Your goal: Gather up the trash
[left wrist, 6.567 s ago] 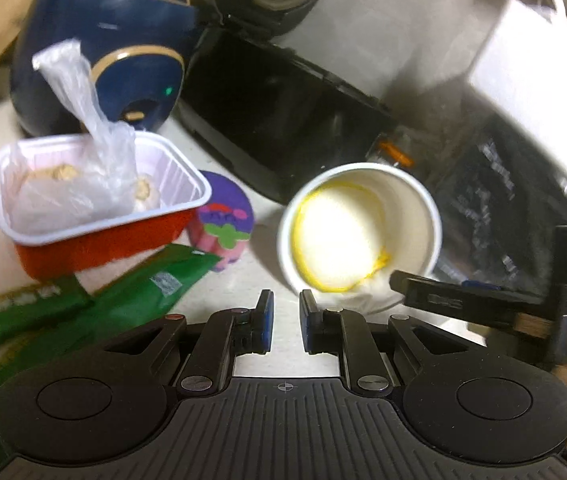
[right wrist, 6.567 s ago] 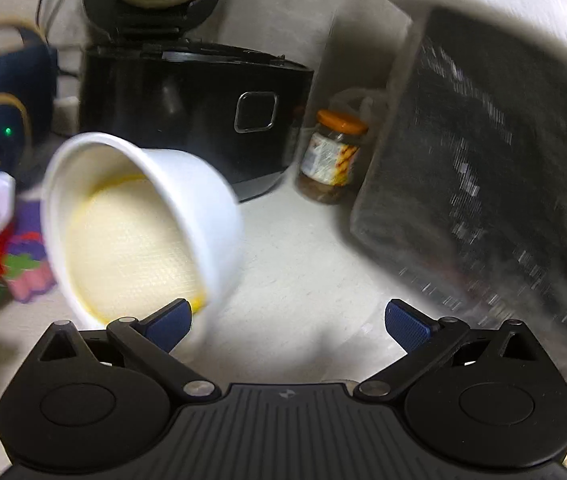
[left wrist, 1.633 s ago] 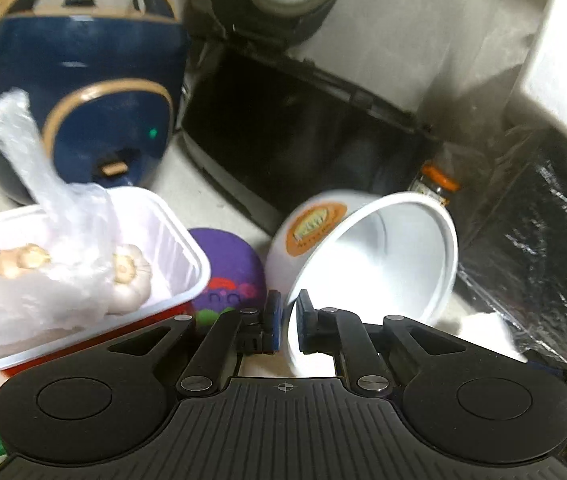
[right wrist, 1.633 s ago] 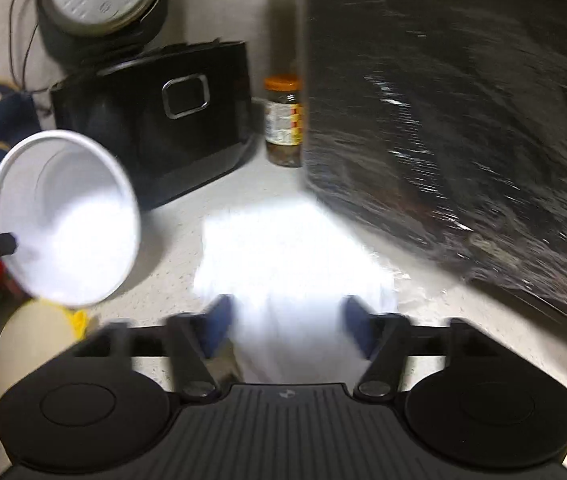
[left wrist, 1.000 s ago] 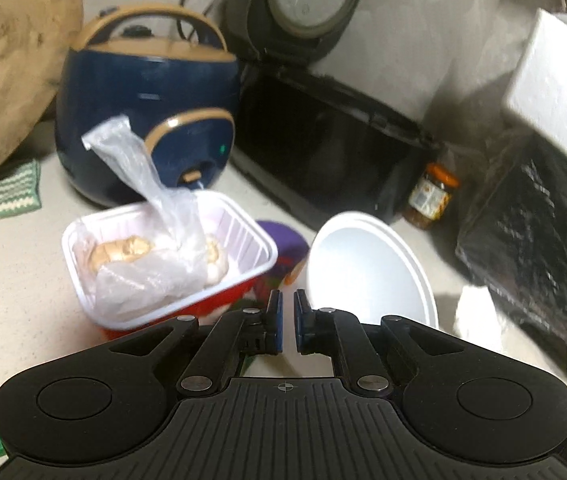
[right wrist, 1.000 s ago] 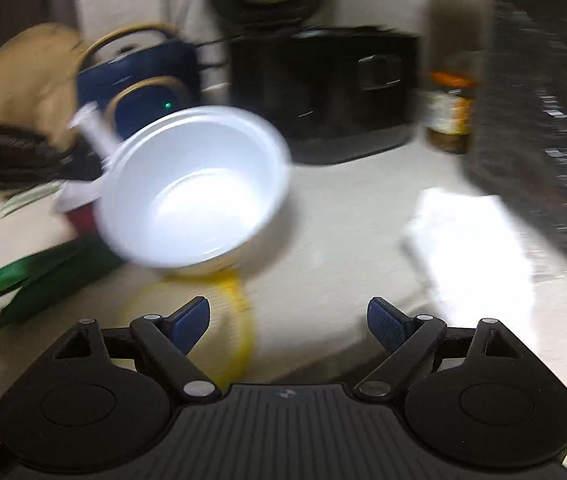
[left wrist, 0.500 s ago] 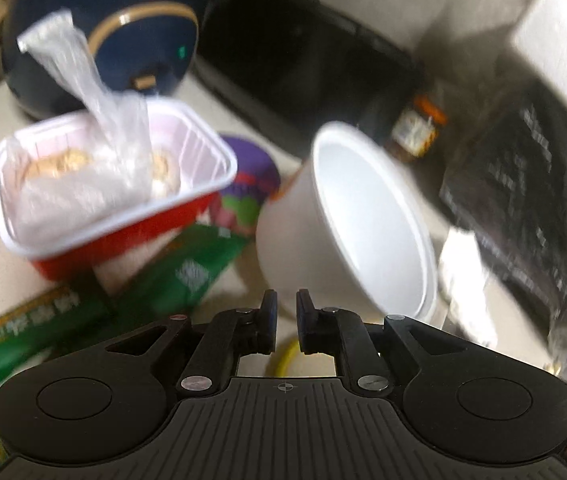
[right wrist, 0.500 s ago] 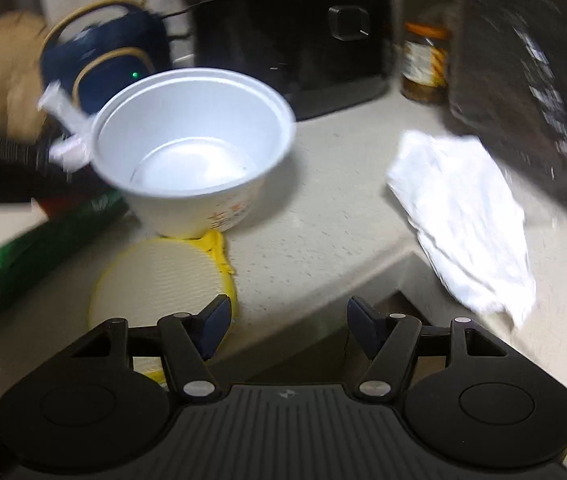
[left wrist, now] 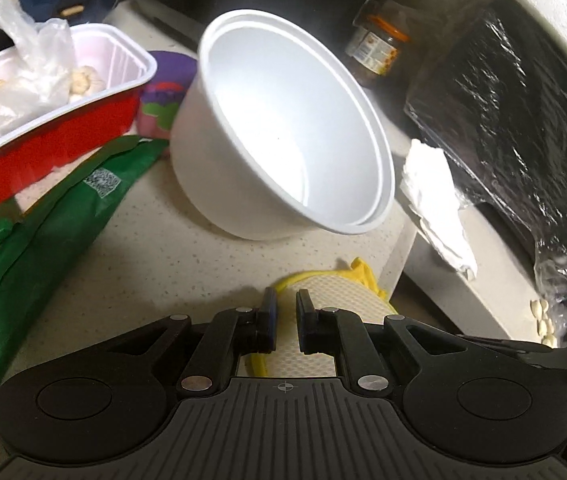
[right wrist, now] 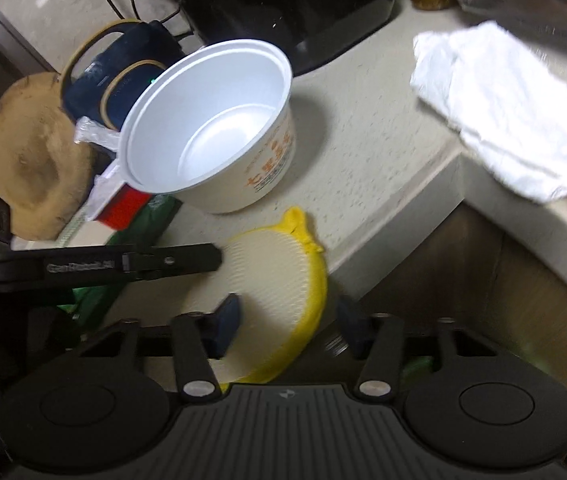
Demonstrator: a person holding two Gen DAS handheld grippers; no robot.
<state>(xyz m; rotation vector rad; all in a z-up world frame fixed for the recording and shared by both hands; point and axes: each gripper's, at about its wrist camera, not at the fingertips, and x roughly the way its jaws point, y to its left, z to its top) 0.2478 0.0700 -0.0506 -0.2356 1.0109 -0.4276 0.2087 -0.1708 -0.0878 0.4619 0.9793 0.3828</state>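
only rightward, round wooden board (right wrist: 31,168); left gripper (left wrist: 286,312) nearly closed, right gripper (right wrist: 289,322) spread, both empty

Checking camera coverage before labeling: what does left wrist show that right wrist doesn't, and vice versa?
Left wrist only: the garlic tray interior with its plastic bag, the purple item behind the white bowl, and the left gripper, jaws nearly shut.

Right wrist only: the wooden board, the bowl's orange print, the drop below the counter edge, and the right gripper, open around the yellow-rimmed lid.

Both: bowl, lid, crumpled tissue, green wrapper, jar.
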